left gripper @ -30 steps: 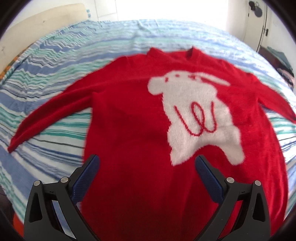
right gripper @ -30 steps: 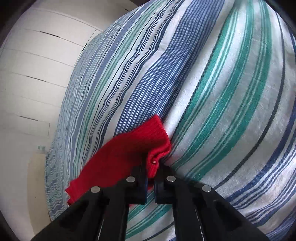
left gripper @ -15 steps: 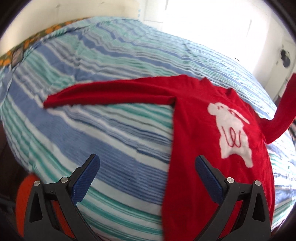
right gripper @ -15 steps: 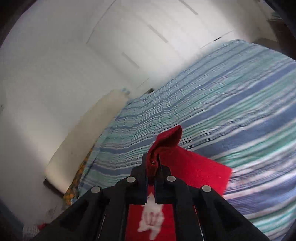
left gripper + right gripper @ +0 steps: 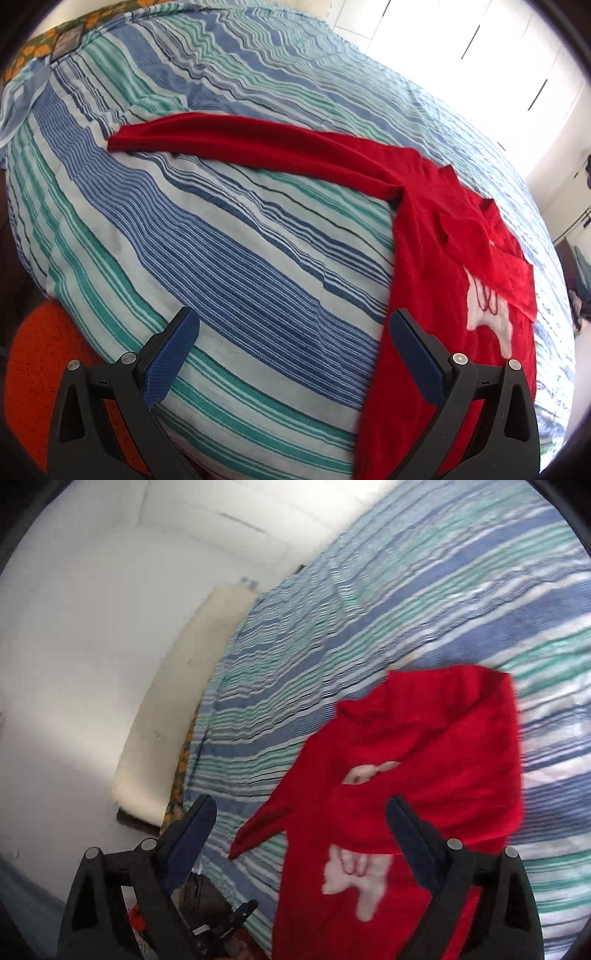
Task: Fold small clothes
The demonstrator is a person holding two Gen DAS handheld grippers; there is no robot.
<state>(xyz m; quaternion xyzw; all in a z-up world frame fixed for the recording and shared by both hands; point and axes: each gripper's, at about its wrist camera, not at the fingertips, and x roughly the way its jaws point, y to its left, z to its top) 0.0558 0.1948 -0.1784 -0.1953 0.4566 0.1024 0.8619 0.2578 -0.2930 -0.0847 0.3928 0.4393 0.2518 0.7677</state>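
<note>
Two claws show, both with fingers spread apart and holding nothing: the left claw [image 5: 293, 332] hangs over the striped bedspread [image 5: 221, 258], the right claw [image 5: 299, 819] above the one red sweater [image 5: 406, 775]. That sweater lies flat on the bed, one sleeve [image 5: 491, 251] folded over its white picture, the other sleeve [image 5: 240, 136] stretched out farther off.

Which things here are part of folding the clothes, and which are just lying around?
Part of the job:
- red knitted sweater with a white animal motif, one sleeve folded over its chest, the other stretched out
- left claw, open
- right claw, open

Just there:
- blue, green and white striped bedspread under the sweater
- cream padded headboard
- orange fuzzy object beside the bed
</note>
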